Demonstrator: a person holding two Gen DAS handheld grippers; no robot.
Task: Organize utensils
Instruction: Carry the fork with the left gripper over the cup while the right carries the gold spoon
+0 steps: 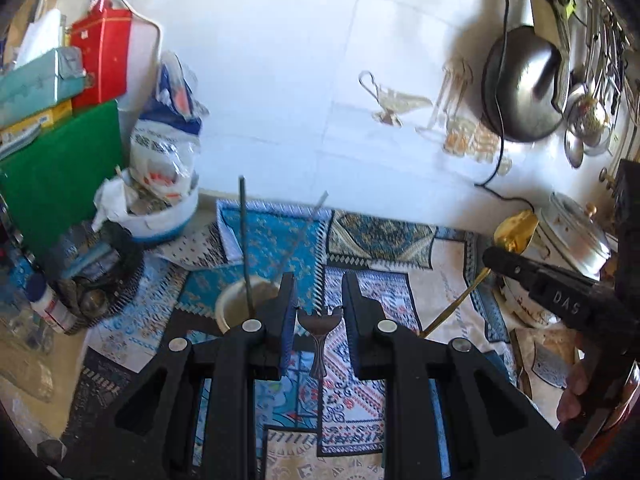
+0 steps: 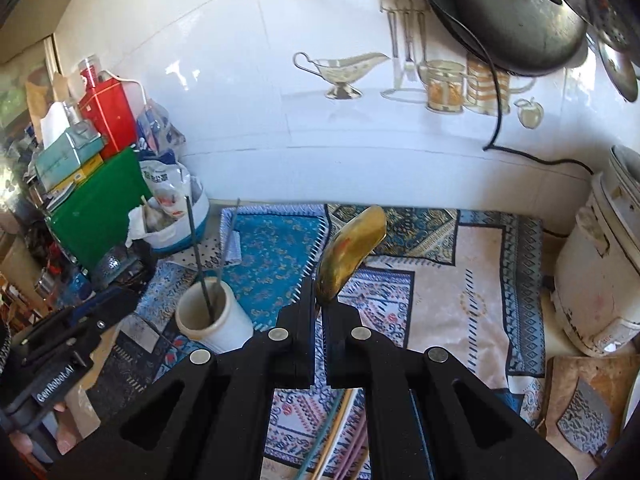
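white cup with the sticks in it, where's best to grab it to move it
Pinch the wall of the white cup at the rim from above, one finger inside, on its near right side: it stands upright and open, and the two sticks lean far left.

Two tongs are up over the desk (image 2: pixel 460 280): the left tongs (image 1: pixel 318 300) and the right tongs (image 2: pixel 322 312). One gold spoon (image 2: pixel 352 252). One dark utensil handle (image 1: pixel 319 340) with a flared end. One white cup (image 2: pixel 212 320), and two thin sticks (image 2: pixel 200 256) standing in it. One red tin (image 2: pixel 108 116), one green board (image 2: pixel 100 200), one white rice cooker (image 2: pixel 600 272), one cleaver (image 2: pixel 584 416).
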